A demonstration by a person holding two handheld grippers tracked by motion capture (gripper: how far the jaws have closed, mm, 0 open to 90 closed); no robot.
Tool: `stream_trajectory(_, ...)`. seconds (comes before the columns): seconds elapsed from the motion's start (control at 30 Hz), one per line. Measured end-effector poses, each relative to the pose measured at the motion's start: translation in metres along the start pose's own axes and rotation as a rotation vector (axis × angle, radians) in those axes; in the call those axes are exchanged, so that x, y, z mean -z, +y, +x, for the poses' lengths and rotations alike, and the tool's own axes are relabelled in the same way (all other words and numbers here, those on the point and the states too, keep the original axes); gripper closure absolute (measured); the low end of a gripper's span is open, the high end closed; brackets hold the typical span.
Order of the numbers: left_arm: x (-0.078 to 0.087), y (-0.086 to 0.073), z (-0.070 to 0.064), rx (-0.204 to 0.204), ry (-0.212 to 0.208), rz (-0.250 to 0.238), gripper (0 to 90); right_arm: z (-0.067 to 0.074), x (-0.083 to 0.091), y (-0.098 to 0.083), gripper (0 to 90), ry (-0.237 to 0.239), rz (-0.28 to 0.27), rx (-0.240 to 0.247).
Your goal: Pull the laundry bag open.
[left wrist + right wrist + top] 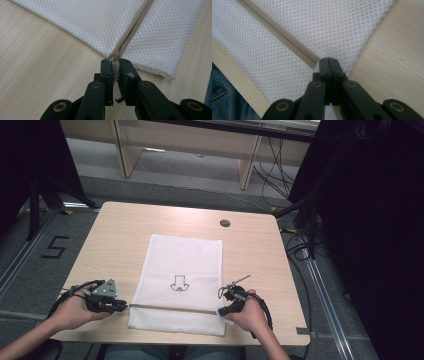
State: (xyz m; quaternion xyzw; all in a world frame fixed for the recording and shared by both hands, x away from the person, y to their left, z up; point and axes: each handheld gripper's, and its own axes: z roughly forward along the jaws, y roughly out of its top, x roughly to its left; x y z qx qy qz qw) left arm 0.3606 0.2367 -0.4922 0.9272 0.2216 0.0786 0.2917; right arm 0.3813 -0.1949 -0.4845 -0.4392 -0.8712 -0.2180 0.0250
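Worktop [125, 235] of pale wood grain occupies the centre of the high view, with a small dark round grommet [225, 223] near its upper right edge.

Mesh bag [182, 270], white, lies flat at centre frame in the high view, its near end close to the lower edge of the worktop. A small black outline drawing [179, 283] is printed at its middle. A beige zipper [175, 308] runs across the bag near its lower end, from left edge to right edge.

Left gripper [122, 306] sits at lower left of the high view, held in the person's left hand [75, 312], at the left end of the zipper. In the left gripper view its fingers [107, 72] are closed on a small pale zipper tab [115, 65] at the bag's edge.

Right gripper [221, 311] sits at lower centre-right of the high view, held in the right hand [250, 315], at the right end of the zipper. In the right gripper view its fingers [325, 66] are pressed together over the mesh just beside the zipper's end; whether they pinch the fabric cannot be told.
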Motion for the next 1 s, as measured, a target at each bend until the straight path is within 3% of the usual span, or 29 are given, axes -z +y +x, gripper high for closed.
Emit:
stream_trajectory(0.07,0.0,0.0,0.0,-0.002,0.002,0.0,81.7,0.0,0.0,0.0,90.0,0.005,-0.002,-0.001)
stream_trajectory(0.1,-0.002,0.0,-0.002,0.028,0.005,-0.034,81.7,0.0,0.0,0.0,90.0,0.004,-0.003,0.001)
stream_trajectory(0.13,-0.003,-0.001,-0.003,0.046,0.0,-0.035,81.7,0.0,0.0,0.0,90.0,0.004,-0.003,0.001)
stream_trajectory(0.2,0.0,-0.001,0.0,-0.008,-0.006,-0.001,81.5,0.0,0.0,0.0,90.0,0.005,-0.001,-0.002)
stream_trajectory(0.23,-0.002,-0.001,-0.002,0.038,-0.008,-0.045,81.4,0.0,0.0,0.0,90.0,0.005,-0.002,0.001)
stream_trajectory(0.27,-0.001,-0.002,0.0,0.047,-0.003,-0.063,81.3,0.0,0.0,0.0,90.0,0.003,0.001,0.006)
stream_trajectory(0.3,-0.001,-0.002,-0.001,0.086,-0.01,-0.088,80.8,0.002,0.0,0.001,90.0,-0.009,0.007,-0.007)
stream_trajectory(0.37,0.002,-0.003,0.003,0.058,-0.002,-0.077,78.6,0.005,0.0,0.002,90.0,-0.03,0.02,0.0)
stream_trajectory(0.4,0.002,-0.002,0.0,0.108,-0.018,-0.129,75.3,0.005,0.0,0.002,90.0,-0.03,0.019,0.019)
stream_trajectory(0.43,0.005,-0.001,0.002,0.098,-0.009,-0.147,71.8,0.006,0.0,0.002,90.0,-0.034,0.014,0.017)
stream_trajectory(0.47,0.006,0.0,0.0,0.125,-0.004,-0.202,68.4,0.006,0.0,0.001,89.1,-0.029,0.009,0.005)
stream_trajectory(0.5,0.009,0.002,0.0,0.123,0.019,-0.242,64.5,0.005,0.001,0.001,87.4,-0.024,0.012,0.005)
stream_trajectory(0.57,0.014,0.005,0.001,0.164,0.041,-0.352,56.4,0.005,0.002,0.001,77.3,0.002,0.008,-0.014)
stream_trajectory(0.6,0.017,0.007,0.003,0.176,0.044,-0.385,53.2,0.005,0.002,0.002,73.5,0.018,0.011,-0.02)
stream_trajectory(0.7,0.015,0.012,0.007,0.284,0.025,-0.486,45.6,0.011,0.004,0.004,68.6,-0.017,0.004,0.027)
stream_trajectory(0.77,0.012,0.015,0.006,0.321,-0.006,-0.507,42.2,0.016,0.007,0.006,66.3,-0.027,-0.024,0.025)
stream_trajectory(0.83,0.008,0.017,0.004,0.309,-0.009,-0.494,39.1,0.018,0.01,0.008,63.4,-0.043,-0.057,0.056)
stream_trajectory(0.9,0.007,0.018,0.004,0.285,-0.002,-0.478,37.8,0.019,0.012,0.01,60.3,-0.064,-0.09,0.07)
stream_trajectory(1.0,0.008,0.015,0.006,0.315,0.023,-0.485,37.8,0.016,0.012,0.01,58.5,-0.073,-0.111,0.076)
